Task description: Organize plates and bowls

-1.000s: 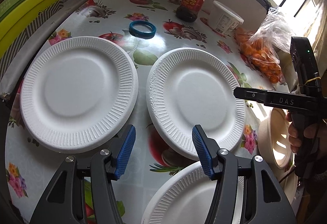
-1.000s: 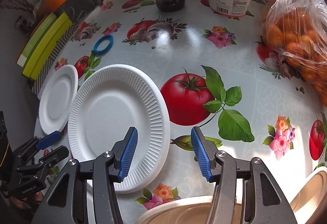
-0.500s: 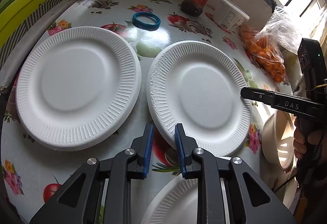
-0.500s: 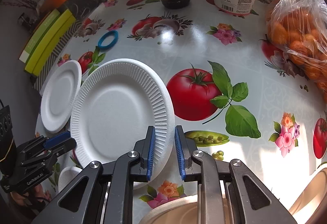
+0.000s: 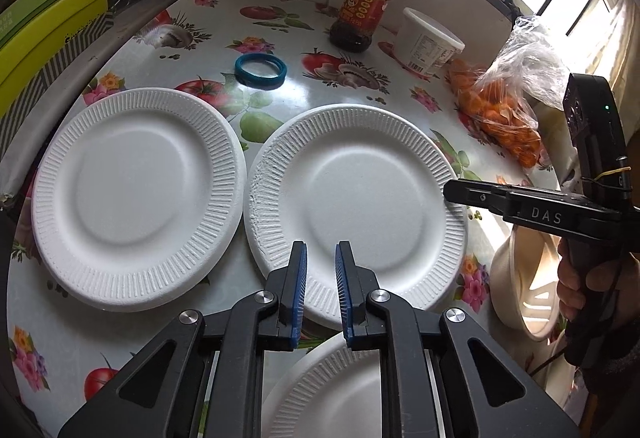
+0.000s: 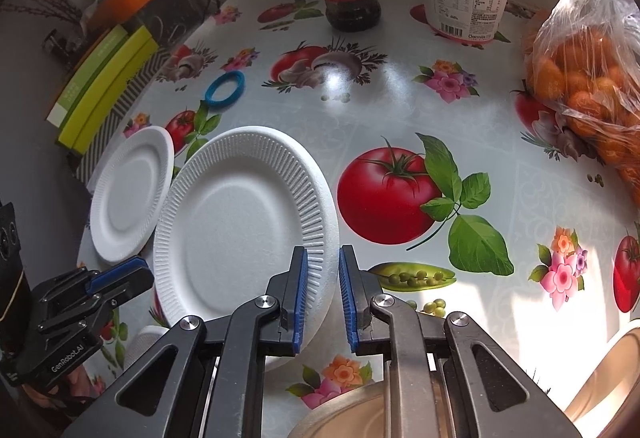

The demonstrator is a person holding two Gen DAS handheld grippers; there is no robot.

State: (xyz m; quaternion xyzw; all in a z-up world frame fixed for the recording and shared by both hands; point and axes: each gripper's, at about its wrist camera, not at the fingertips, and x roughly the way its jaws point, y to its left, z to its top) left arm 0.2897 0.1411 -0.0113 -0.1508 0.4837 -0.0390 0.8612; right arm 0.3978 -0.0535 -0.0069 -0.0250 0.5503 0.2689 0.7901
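Where the right gripper [image 6: 323,294] meets the middle plate [image 6: 240,222], its blue pads [image 6: 302,290] stand a narrow gap apart with the plate's right rim between them — whether they actually pinch the foam I cannot tell, since the rim fills most of the gap but contact is unclear. From the left wrist view the same gripper [image 5: 450,194] comes in side-on from the right, tip at that plate's [image 5: 356,214] right rim, a hand [image 5: 580,278] on its handle.

Left gripper [image 5: 321,292]: pads close together, a thin slot between them, nothing seen in it; it sits over the near rim of the middle plate, contact not clear.

Plates — three white foam ones on the tablecloth [image 5: 304,86]. Left plate [image 5: 136,194] lies flat just beside the middle one, rims nearly touching. Third plate [image 5: 332,390] sits nearest the left camera, partly hidden under the gripper body.

Beige bowls [image 5: 520,286] at the right table edge, below the right gripper; in the right wrist view a bowl rim [image 6: 340,414] shows at bottom.

Farther back: blue ring [image 5: 261,66], sauce jar [image 5: 366,12], white tub [image 5: 430,42], bag of oranges [image 5: 508,106]. Green boxes [image 5: 44,26] off the left edge.
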